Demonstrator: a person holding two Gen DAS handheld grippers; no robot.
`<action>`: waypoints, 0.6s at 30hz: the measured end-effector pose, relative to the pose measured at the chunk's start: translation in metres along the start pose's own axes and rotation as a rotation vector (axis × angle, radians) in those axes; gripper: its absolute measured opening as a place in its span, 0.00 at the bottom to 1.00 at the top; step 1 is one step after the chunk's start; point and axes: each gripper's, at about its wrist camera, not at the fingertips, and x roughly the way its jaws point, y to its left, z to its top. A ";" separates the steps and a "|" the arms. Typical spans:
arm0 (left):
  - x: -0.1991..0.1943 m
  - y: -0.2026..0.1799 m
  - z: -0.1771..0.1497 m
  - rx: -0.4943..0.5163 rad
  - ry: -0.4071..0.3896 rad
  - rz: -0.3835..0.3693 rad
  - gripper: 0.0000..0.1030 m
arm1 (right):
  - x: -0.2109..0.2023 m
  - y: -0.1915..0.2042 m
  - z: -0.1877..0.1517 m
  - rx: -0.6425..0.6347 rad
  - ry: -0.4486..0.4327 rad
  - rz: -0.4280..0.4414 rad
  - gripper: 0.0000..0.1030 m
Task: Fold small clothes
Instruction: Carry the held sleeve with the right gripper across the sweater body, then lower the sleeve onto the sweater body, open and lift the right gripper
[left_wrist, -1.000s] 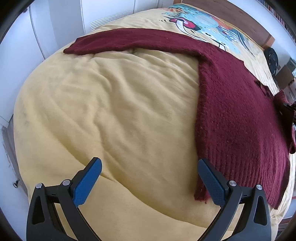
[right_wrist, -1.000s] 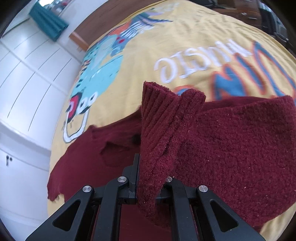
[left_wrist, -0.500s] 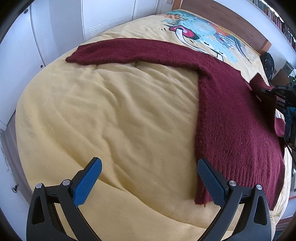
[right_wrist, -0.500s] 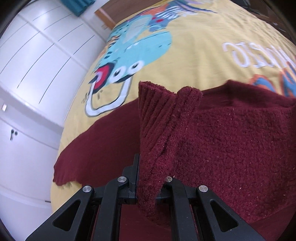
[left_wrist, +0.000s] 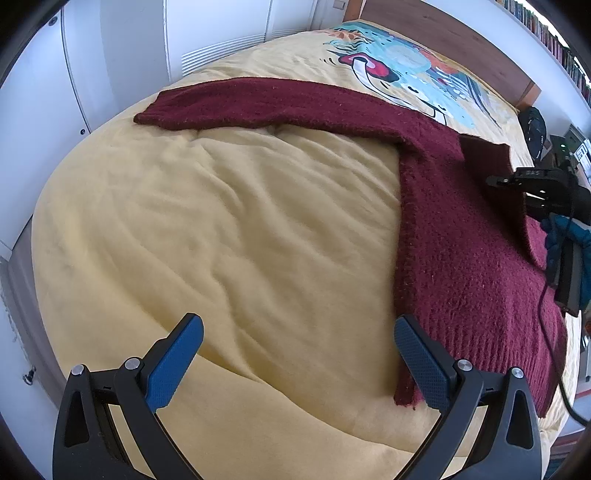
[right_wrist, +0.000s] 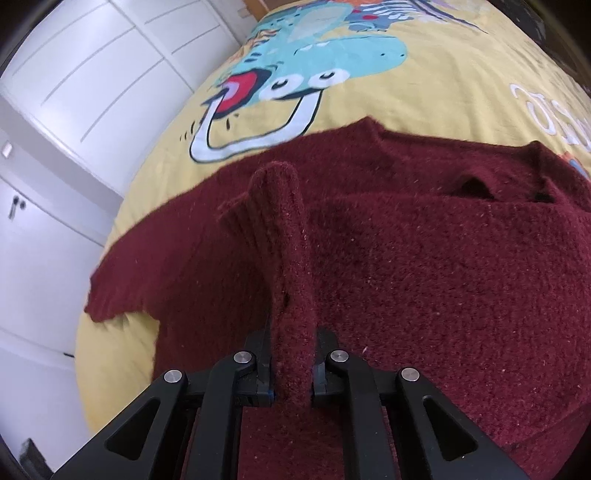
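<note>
Bedroom, white wardrobe doors (left_wrist: 110, 55) running along the left and top of both views, wooden headboard (left_wrist: 443, 33) sitting at upper right of the left wrist view. Yellow duvet (left_wrist: 221, 221) is covering the bed, filling most of both frames, with a cartoon print (right_wrist: 295, 74) in teal, red and white showing at the top.

Maroon knit sweater (left_wrist: 461, 258) is lying flat on the duvet, taking up the right side of the left wrist view. One sleeve (left_wrist: 258, 103) is stretching out leftward across the upper middle of that frame, cuff ending at upper left. Hem corner is sitting at lower right, just beside the left gripper's right pad.

Left gripper (left_wrist: 295, 354) is hovering at bottom centre, blue pads (left_wrist: 173, 365) standing wide apart, nothing between them, only bare duvet underneath.

Right gripper (right_wrist: 291, 373) is showing at bottom centre of its own view, also visible at the right edge of the left wrist view over the sweater body. Its jaws are pinching a ribbed sleeve cuff (right_wrist: 284, 258) which is standing up in a fold between them; the jaws are just beginning to part, fabric still sitting between. The rest of the second sleeve is folding across the sweater's chest, neckline opening at upper right of the right wrist frame.
</note>
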 end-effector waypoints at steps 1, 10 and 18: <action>0.000 0.000 0.000 -0.001 0.001 -0.001 0.99 | 0.002 0.003 -0.004 -0.006 0.006 -0.001 0.14; -0.001 -0.002 0.002 0.003 0.003 -0.003 0.99 | 0.027 0.027 -0.015 -0.040 0.028 -0.037 0.17; -0.002 -0.001 0.001 -0.002 0.007 0.002 0.99 | 0.032 0.037 -0.017 -0.046 0.027 -0.039 0.32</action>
